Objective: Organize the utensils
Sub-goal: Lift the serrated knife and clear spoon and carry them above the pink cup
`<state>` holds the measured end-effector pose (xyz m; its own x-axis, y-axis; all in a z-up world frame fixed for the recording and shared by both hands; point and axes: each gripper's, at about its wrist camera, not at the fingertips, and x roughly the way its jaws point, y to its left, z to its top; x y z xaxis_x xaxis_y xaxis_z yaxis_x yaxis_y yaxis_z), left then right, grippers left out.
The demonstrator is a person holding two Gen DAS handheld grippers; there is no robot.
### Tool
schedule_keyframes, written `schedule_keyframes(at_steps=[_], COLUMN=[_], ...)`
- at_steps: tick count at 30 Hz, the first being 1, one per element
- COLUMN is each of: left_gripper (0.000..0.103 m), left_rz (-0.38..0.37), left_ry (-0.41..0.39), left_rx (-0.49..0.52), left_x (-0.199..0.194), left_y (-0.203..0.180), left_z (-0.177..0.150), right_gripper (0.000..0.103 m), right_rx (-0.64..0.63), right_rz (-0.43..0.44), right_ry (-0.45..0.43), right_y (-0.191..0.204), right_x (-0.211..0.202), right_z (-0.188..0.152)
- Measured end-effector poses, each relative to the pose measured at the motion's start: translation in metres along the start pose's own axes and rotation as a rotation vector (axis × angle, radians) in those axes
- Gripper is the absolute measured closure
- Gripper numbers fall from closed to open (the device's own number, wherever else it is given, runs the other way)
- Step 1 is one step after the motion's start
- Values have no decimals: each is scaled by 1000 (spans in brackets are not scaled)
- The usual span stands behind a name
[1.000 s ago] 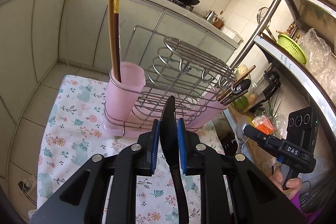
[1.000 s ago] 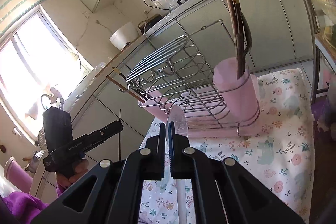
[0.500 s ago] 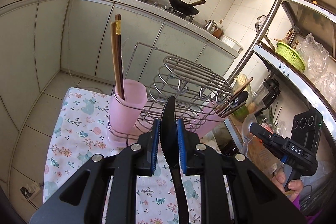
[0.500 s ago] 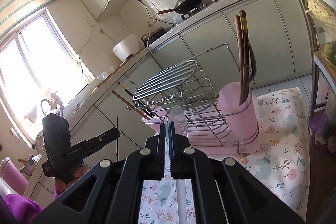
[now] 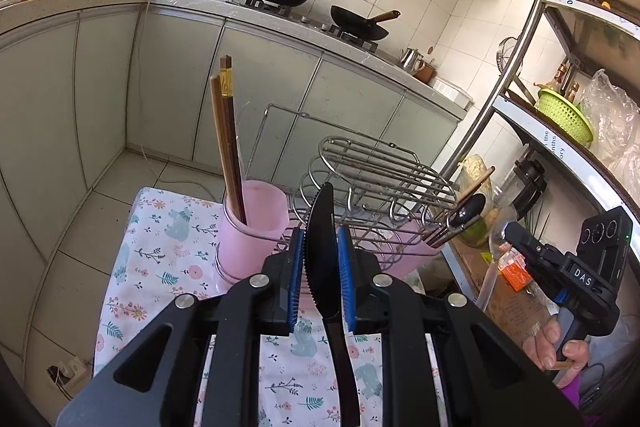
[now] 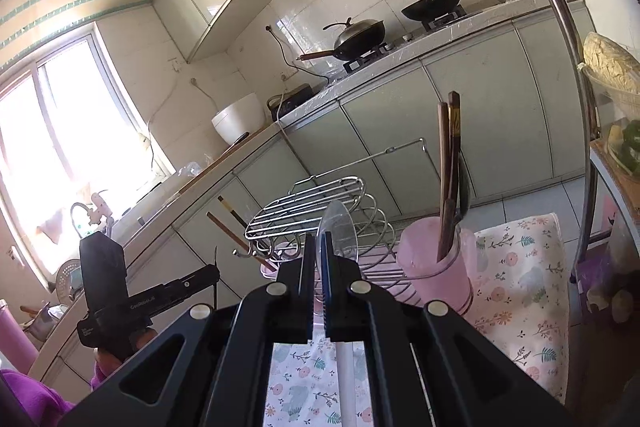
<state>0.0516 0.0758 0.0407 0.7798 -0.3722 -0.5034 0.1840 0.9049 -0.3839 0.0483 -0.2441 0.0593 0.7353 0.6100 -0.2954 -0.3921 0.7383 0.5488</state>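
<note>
My left gripper (image 5: pixel 320 241) is shut on a black serrated plastic knife (image 5: pixel 320 223), blade up between the blue pads. My right gripper (image 6: pixel 319 247) is shut on a clear plastic spoon (image 6: pixel 338 227), bowl up. Ahead of both, on a floral cloth (image 5: pixel 160 259), stands a wire rack (image 5: pixel 380 171) with pink cups. The near pink cup (image 5: pixel 256 227) holds brown chopsticks (image 5: pixel 228 131). The far pink cup (image 5: pixel 404 259) holds dark spoons and chopsticks (image 5: pixel 464 211). Both grippers hang short of the rack, apart from it. The right gripper (image 5: pixel 516 235) also shows at the right edge.
A kitchen counter (image 5: pixel 280 15) with two woks runs behind the rack. A metal shelf post (image 5: pixel 500 87) and shelves with a green basket (image 5: pixel 564 115) stand at the right. A person's hand (image 5: pixel 560 351) holds the right handle. Tiled floor (image 5: pixel 80 227) lies left of the table.
Both views have tipped upward, so the rack and cups sit lower in each picture. The right gripper has risen with the spoon. Both grips are unchanged.
</note>
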Motion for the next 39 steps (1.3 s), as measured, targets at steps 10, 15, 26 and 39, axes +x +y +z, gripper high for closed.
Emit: schedule_keyframes(at_steps=[10,15,26,39], left_gripper=[87,87,87,87], left_rz=[29,38,45,53], left_ry=[-36,-56,-129,-174], left_rx=[13,6,11,-16], left_x=[5,6,2,9], left_y=[4,8,10,19], left_z=[12,19,32,41], right_gripper=[100,100,100,100], right_rx=[-24,-57,-164,-316], right_rz=[-26,-45,-103,-162], right_ry=[-40,-82,-199,-299], right_y=[-2,1,3,13], right_x=[9,8,16,48], right_z=[14,25,52,58])
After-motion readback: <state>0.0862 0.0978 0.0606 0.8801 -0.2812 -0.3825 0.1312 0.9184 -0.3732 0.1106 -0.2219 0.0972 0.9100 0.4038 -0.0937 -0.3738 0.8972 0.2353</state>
